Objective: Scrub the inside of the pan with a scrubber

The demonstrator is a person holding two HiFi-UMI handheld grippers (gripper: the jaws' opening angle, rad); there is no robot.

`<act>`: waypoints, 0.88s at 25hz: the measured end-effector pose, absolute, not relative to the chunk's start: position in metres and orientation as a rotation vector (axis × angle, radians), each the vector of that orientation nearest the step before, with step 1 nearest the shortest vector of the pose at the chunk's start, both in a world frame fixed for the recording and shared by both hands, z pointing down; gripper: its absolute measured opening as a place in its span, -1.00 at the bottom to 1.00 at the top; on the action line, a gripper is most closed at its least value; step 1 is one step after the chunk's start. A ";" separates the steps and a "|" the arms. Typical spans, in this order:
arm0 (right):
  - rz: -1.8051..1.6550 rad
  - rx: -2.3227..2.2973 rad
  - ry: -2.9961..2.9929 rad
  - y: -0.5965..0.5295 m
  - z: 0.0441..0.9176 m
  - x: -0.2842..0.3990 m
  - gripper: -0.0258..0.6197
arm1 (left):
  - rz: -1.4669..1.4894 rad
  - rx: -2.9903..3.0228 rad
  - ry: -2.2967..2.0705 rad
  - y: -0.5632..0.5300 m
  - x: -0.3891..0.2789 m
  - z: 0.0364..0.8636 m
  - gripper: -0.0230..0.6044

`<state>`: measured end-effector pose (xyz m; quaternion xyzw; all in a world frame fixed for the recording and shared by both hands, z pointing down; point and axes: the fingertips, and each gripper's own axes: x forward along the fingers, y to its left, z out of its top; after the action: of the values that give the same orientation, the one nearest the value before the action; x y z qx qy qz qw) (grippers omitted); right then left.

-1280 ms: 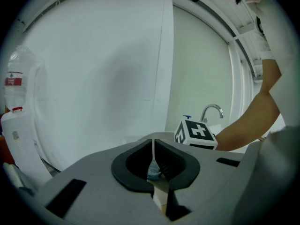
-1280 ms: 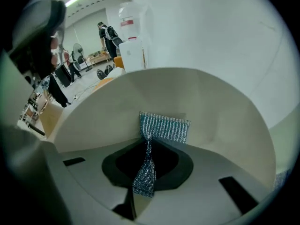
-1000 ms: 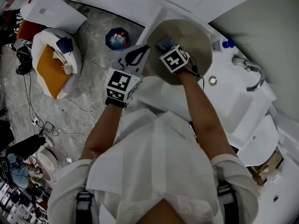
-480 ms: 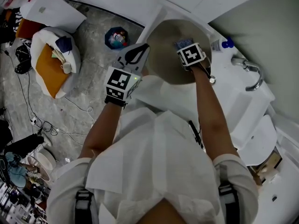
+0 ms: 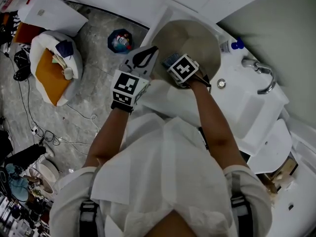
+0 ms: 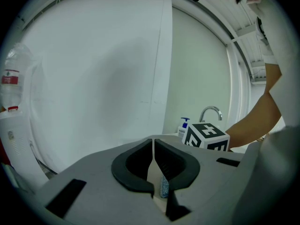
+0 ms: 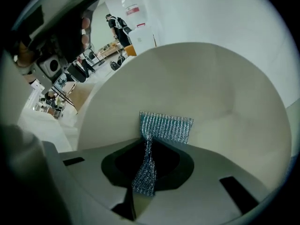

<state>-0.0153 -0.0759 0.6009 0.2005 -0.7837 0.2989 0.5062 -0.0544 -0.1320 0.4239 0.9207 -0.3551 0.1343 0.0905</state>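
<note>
The pan (image 5: 200, 38) sits in the upper middle of the head view, a pale beige round lying in the white sink (image 5: 247, 107) with its inside turned up toward you. The scrubber (image 5: 171, 59), a glittery blue-silver mesh pad, is at the pan's lower left inner wall. In the right gripper view its free end lies spread flat against the beige surface, while the rest is drawn into a narrow strip running back between the jaws. Your right gripper (image 7: 144, 170) has its jaws pressed in on that strip and pinches the scrubber. It points steeply down into the pan, with its marker cube (image 5: 183, 68) just right of the pad. Your left gripper (image 5: 144, 58) is at the pan's left edge. In its own view the jaws are pressed together, with a thin beige edge of the pan caught between them low down. A speck of the mesh shows in the same gap. To the right of the pan, a soap bottle (image 5: 232, 45) with a blue pump stands on the sink's rim, and a curved faucet (image 5: 261, 75) rises further right. At the upper left of the head view, on the grey floor, are a blue bowl (image 5: 121, 40) and a white bag (image 5: 49, 65) with orange contents.
</note>
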 end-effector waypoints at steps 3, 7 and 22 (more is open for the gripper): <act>0.716 0.447 -1.788 -0.070 0.605 0.012 -0.79 | 0.390 2.739 -1.058 -0.133 -0.055 0.423 -0.84; 0.733 0.454 -1.694 -0.072 0.608 0.050 -0.79 | 0.387 2.737 -1.065 -0.134 -0.056 0.422 -0.84; 0.526 0.875 -1.694 -0.179 0.602 0.084 -0.78 | 0.428 2.723 -1.069 -0.131 -0.060 0.428 -0.84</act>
<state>0.0840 -0.1788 0.6017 0.3694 -0.7156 0.2222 0.5496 -0.0604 -0.1305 0.4284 0.9171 -0.3600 0.1442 0.0926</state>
